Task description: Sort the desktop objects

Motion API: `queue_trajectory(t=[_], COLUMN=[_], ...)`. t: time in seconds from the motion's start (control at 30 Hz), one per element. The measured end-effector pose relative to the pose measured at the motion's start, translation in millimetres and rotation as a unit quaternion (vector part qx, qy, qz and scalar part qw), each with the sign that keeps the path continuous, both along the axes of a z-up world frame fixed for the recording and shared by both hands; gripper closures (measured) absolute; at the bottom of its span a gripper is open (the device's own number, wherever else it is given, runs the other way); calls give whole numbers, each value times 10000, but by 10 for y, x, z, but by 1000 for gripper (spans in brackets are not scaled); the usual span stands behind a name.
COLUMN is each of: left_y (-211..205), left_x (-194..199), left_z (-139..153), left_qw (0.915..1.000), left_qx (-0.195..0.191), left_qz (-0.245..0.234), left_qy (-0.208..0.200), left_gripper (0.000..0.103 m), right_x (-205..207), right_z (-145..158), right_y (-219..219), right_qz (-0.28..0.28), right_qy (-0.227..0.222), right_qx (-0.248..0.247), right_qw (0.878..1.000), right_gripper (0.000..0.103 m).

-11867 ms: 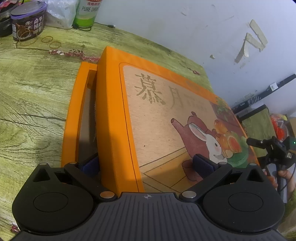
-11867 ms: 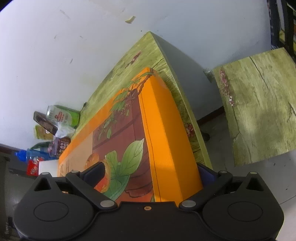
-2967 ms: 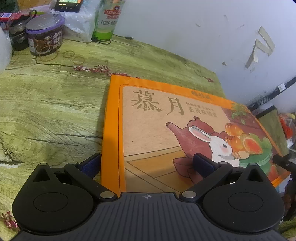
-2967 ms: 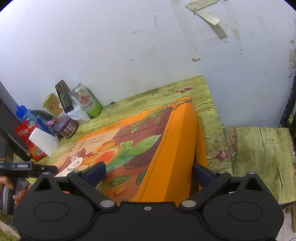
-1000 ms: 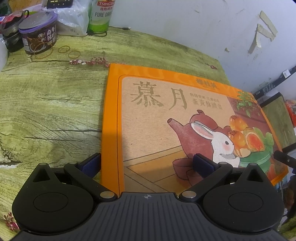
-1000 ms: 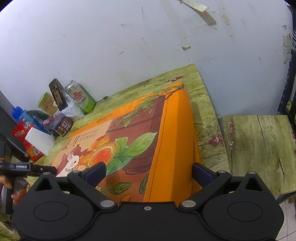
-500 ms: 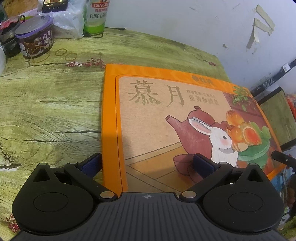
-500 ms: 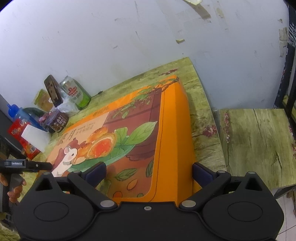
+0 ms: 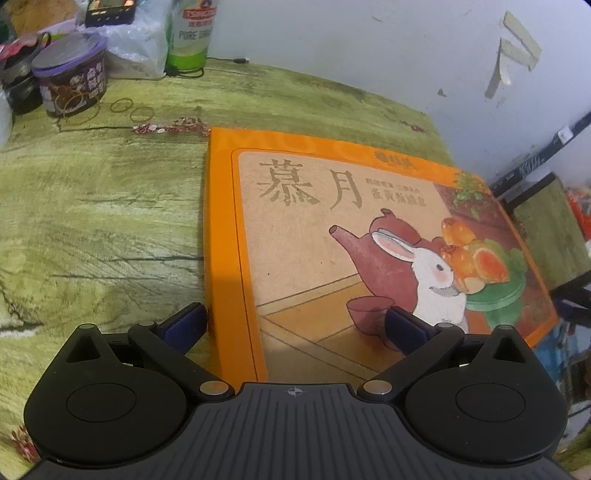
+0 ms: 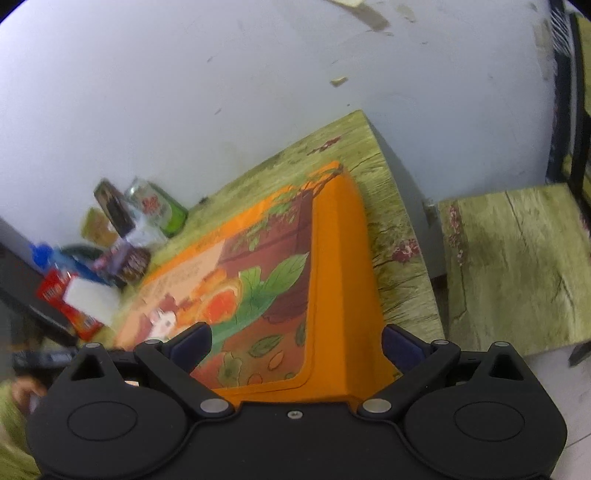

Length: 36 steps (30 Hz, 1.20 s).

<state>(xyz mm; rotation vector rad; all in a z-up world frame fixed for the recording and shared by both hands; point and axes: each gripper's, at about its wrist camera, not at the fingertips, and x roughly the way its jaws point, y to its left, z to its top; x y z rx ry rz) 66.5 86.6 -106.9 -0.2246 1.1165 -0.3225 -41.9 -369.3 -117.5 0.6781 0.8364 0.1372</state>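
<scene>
An orange mooncake gift box [image 9: 332, 236], its lid printed with a rabbit and teapot, lay flat and closed on the green wood-grain desk [image 9: 92, 221], filling the desk's right half. The left hand-held gripper [image 9: 295, 325] stood wide open at the box's near-left corner, one blue pad outside the edge, the other over the lid, gripping nothing. The right hand-held gripper [image 10: 295, 345] was likewise spread wide astride the opposite corner, its pads flanking the lid and side wall without clamping.

The box looked like stiff, smooth cardboard: rigid enough to lift by its edges, probably light for its size, and liable to slip or shed its lid if taken by one corner. Its short ends seemed the surest hold, one gripper on each.

At eleven o'clock in the left view stood a purple-lidded snack tub [image 9: 70, 77], loose rubber bands [image 9: 131, 109], a plastic bag [image 9: 136, 48] and a Tsingtao beer can [image 9: 190, 33], all well apart from the box. At one o'clock a smaller side table [image 10: 517, 266] sat below the desk's end. The box's right wall lay near the desk edge.
</scene>
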Motion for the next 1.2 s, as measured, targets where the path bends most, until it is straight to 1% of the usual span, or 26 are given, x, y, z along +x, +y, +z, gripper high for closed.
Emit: queue_trajectory(t=[0.17,0.27,0.37,0.47,0.6,0.7,0.87,0.93,1.2], left_y=[133,183,192,168,143,123,137,140,153], left_x=[-76,-65,-25,6,29,40,31,22,-12], left_z=[17,-13,-61,-99,-143,-164,-176,-176,-160], left_qw=[9990,9976,9969,9971,9968,9969,9967,9968,9972], left_qx=[-292,-450,-461,-445,-539,-535,-605,-614,-638], left_qz=[319,524,631,612,594,571,543,509,379], left_qy=[-70,-74,-24,5,43,58,70,59,30], left_gripper=[0,0,0,0,0,0,0,0,0], right_x=[105,254,390,487,530,520,497,500,504], right_z=[-20,-65,-123,-178,-218,-211,-195,-184,-102], right_y=[-303,-312,-260,-201,-144,-139,-155,-151,-78], right_qz=[-292,-199,-58,44,48,65,90,109,300], right_qy=[174,326,459,562,683,693,706,709,684], right_qx=[638,657,708,800,695,623,525,470,165], right_qw=[9974,9971,9964,9952,9952,9956,9961,9963,9971], right_gripper=[3,3,3,4,3,6,16,18,18])
